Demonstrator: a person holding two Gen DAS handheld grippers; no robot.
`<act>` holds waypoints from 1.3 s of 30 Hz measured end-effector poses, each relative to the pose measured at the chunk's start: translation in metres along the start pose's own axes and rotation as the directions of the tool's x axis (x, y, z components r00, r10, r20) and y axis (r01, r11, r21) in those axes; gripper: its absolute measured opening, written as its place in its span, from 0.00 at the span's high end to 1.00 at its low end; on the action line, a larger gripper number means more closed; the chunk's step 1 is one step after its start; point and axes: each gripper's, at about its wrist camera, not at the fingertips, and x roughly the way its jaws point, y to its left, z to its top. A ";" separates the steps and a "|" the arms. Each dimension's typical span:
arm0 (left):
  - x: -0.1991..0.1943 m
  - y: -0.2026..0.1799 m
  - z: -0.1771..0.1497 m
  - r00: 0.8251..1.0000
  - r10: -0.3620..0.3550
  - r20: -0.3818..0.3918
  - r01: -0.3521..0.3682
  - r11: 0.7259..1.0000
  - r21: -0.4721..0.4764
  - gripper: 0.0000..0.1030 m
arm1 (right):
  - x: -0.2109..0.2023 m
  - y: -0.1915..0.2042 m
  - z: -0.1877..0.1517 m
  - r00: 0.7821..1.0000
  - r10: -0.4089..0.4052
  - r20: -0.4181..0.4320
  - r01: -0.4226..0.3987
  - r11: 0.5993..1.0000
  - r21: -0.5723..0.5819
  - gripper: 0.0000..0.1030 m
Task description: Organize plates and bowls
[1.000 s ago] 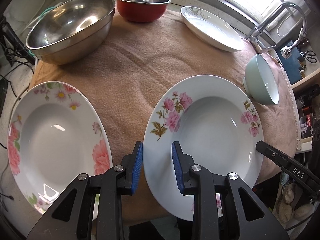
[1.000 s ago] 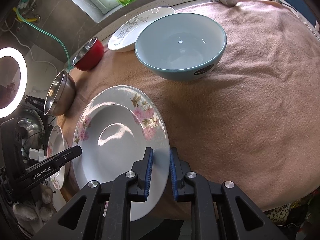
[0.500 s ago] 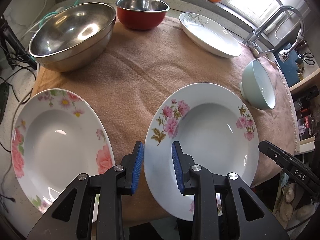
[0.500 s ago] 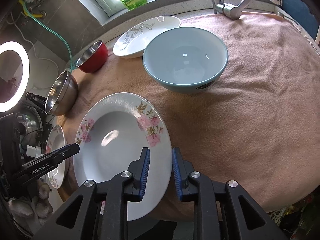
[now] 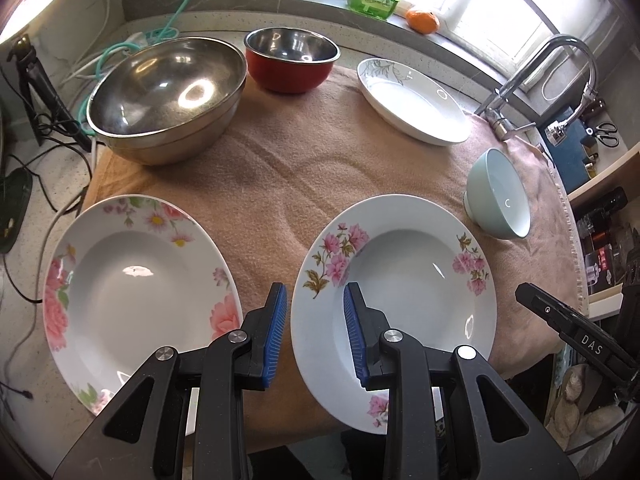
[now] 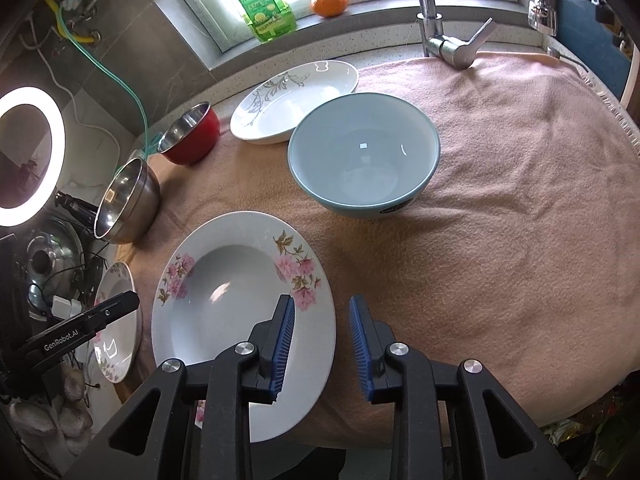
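A white plate with small pink flowers (image 5: 400,276) lies on the tan towel (image 5: 304,168) near its front edge. My left gripper (image 5: 314,330) is open, its jaws straddling the plate's left rim without touching. My right gripper (image 6: 320,340) is open, straddling the same plate's right rim (image 6: 240,300). A second floral plate (image 5: 132,280) lies to the left. A pale blue bowl (image 6: 362,160), a white leaf-print plate (image 6: 292,100), a red bowl (image 5: 292,60) and a large steel bowl (image 5: 168,96) stand farther back.
A tap (image 6: 436,32) stands at the back right. A green bottle (image 6: 260,4) and an orange (image 6: 330,2) sit on the windowsill. Cables and a green hose (image 5: 120,52) lie left of the towel. A ring light (image 6: 28,152) glows at the far left.
Both grippers have pulled back and up from the small-flowered plate. The right gripper's jaws, closed on the rim before, have opened wide. The plate lies flat on the towel.
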 end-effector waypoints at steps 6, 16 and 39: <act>-0.012 0.005 -0.002 0.999 0.010 0.038 -0.009 1.000 -0.020 0.73 | -0.009 0.010 0.003 0.999 0.012 0.045 -0.010 1.000 -0.028 0.75; -0.033 0.036 -0.017 0.996 0.040 0.074 -0.031 0.992 -0.120 0.73 | -0.018 0.032 0.014 0.996 0.058 0.074 -0.051 0.994 -0.095 0.75; -0.071 0.103 -0.044 0.971 0.192 0.140 -0.149 0.951 -0.272 0.73 | 0.013 0.138 0.012 0.997 0.079 -0.023 -0.082 0.918 -0.388 0.73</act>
